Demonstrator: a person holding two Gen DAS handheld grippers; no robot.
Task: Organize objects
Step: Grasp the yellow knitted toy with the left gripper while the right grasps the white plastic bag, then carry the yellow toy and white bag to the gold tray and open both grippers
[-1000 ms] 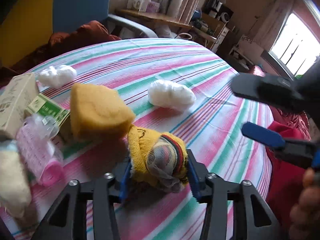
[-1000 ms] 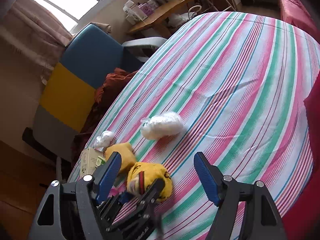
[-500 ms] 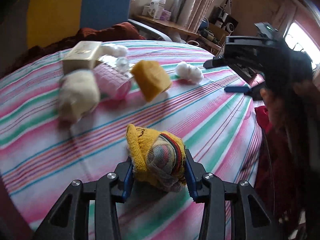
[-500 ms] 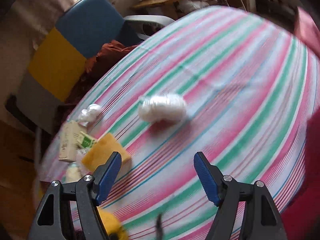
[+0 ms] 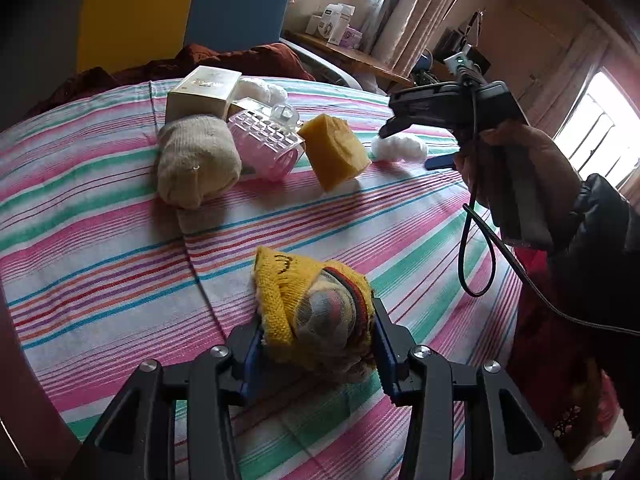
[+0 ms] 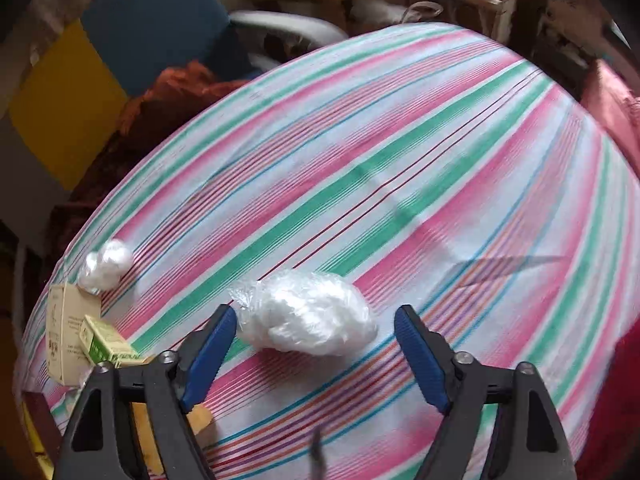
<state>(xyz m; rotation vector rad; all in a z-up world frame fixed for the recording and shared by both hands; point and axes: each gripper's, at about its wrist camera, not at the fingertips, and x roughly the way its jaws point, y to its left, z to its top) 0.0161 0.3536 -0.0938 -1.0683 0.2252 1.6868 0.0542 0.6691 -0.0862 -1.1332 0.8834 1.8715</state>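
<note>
Yellow sock bundle [image 5: 316, 308] clamped in left gripper [image 5: 318, 344] jaws | right gripper [image 6: 316, 344] jaws wide over white bag [image 6: 308, 316]

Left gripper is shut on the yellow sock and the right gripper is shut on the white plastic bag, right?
Not quite. The left gripper is shut on the yellow sock, but the right gripper is open: in the right wrist view its jaws stand wide on either side of the white plastic bag, not touching it, and the bag lies on the striped cloth.

Sponge [image 5: 334, 152] lies right of roller [image 5: 266, 148], sock [image 5: 198, 160] left.
</note>
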